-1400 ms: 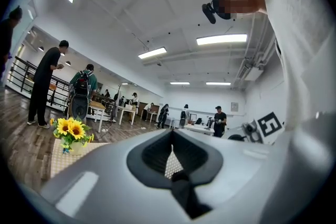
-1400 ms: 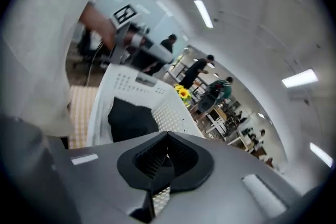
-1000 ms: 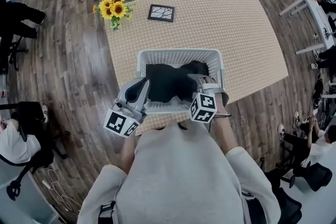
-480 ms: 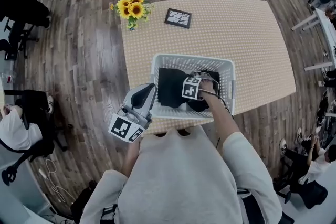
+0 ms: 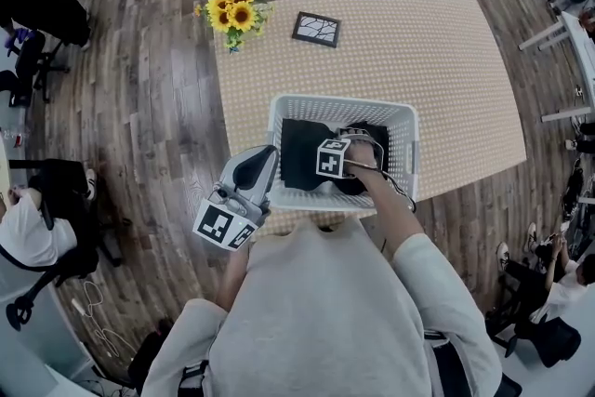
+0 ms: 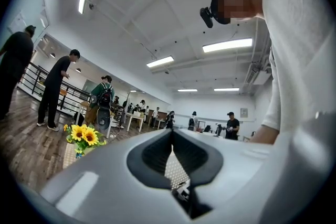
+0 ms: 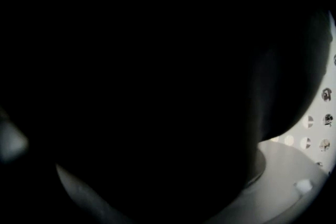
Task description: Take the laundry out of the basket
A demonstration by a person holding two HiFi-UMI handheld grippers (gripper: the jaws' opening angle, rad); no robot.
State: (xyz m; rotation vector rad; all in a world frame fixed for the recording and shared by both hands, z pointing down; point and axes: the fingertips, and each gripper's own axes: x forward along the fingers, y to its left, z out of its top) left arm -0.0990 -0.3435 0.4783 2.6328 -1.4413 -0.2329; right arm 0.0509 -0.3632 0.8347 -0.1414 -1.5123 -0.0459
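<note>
**Nothing out of the basket yet; right gripper down in the load**

The wooden floor (image 5: 139, 107) runs all round, with people standing and sitting well apart from the work; none of them is in the way. The tan table (image 5: 446, 60) carries the white basket (image 5: 344, 100) at its near edge, just in front of the person. The laundry (image 5: 302, 153), a dark heap, lies wholly inside the basket, and no piece shows on the table, so I judge the task barely begun: the whole load is left to lift out.

The right gripper (image 5: 356, 153) points down into the right half of the heap. Its own view is filled with black cloth (image 7: 131, 86), with only a strip of the basket's holed wall (image 7: 325, 113) at the right edge. Its jaws have just been opening to very wide and then drawing in a little; cloth lies between them, though a firm pinch cannot be made out.

The left gripper (image 5: 270, 153) is held level outside the basket's left near corner; its jaws are together with nothing between them.

Farther off, near the table's far left corner, stand sunflowers (image 5: 232, 12) and, beside them, a small picture frame (image 5: 316, 30); both are well clear. Only the basket's tall walls look likely to snag cloth on the way up.
</note>
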